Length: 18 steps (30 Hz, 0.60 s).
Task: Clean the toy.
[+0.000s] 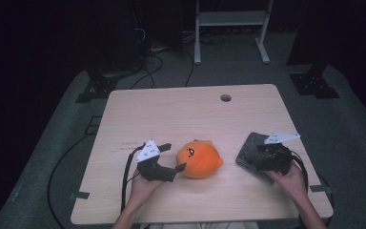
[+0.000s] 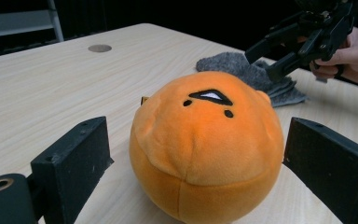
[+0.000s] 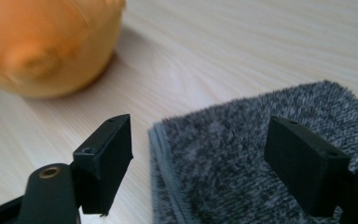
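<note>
Plush toy lies near the front middle of the table, free between the parted jaws of the left gripper.

Its pads do not press the orange ball, so the toy seems just let go or not yet gripped. The right gripper hangs over the grey cloth with jaws apart and nothing held; next it probably must sink and pinch the cloth edge. The near part of the cloth is covered by the right hand, and the toy looks blurred in the right gripper view.
</note>
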Motion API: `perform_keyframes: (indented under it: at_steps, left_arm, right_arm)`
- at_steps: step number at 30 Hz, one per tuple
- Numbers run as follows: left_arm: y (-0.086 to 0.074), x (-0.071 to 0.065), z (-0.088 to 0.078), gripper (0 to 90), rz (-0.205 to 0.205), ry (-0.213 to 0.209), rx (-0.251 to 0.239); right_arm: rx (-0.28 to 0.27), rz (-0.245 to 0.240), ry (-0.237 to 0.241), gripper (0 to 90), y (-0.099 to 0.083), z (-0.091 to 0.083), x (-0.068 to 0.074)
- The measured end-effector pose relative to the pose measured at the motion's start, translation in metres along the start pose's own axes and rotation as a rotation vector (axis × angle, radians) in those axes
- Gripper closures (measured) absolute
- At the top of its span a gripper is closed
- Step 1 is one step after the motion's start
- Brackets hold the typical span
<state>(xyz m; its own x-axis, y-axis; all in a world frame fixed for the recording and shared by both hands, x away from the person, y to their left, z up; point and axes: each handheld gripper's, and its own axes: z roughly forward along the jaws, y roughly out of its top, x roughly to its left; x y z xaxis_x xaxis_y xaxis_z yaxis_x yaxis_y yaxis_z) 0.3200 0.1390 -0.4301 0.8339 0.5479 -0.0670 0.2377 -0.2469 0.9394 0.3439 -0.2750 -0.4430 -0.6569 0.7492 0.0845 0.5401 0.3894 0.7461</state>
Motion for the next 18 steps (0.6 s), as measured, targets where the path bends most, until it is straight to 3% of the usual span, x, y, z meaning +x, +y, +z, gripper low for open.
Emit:
perform_keyframes:
  at_steps: [1,5,12,18]
  left_arm:
    - [0.000,0.000,0.002,6.5,-0.003,-0.007,0.002]
    - [0.001,-0.001,0.009,6.5,0.004,-0.026,0.021]
    - [0.002,-0.003,0.014,6.6,0.005,-0.035,0.027]
    - [0.002,-0.002,0.015,6.6,0.012,-0.031,0.036]
  right_arm:
    - [0.018,-0.024,-0.023,21.8,0.000,0.005,0.000]
    - [0.016,-0.037,-0.046,21.8,0.004,0.007,-0.001]
    - [0.028,0.005,-0.078,20.7,0.014,0.020,-0.018]
    - [0.047,0.038,-0.121,19.6,0.012,0.024,-0.027]
